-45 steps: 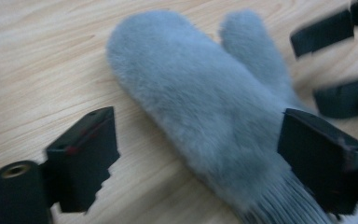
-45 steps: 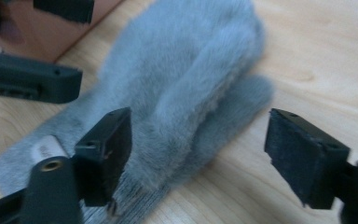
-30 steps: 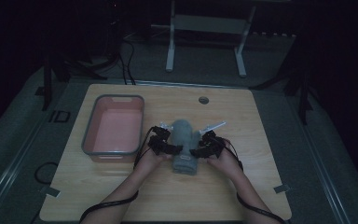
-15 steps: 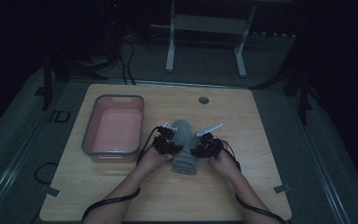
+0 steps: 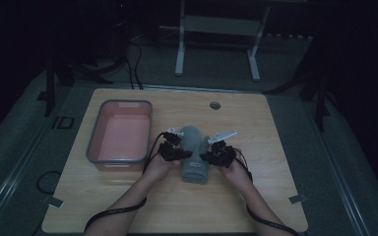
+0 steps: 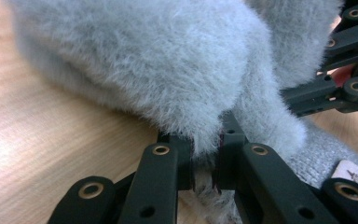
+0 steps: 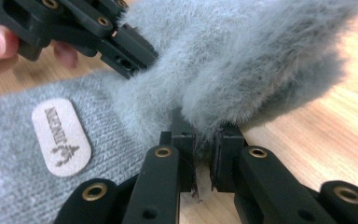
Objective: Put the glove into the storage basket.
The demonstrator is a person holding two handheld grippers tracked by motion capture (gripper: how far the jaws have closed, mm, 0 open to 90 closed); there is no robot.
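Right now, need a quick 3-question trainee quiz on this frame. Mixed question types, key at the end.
1. True or false: the left gripper has its jaws closed on the fuzzy lining of the grey knit item.
2. Where does the pink bin sit relative to the grey knit item in the high view? A) left of it B) right of it C) under it
3. Fill in: the right gripper pinches the grey ____ edge of the item, near the oval label.

Key
1. True; fuzz is clamped between its pads.
2. A.
3. Fuzzy.
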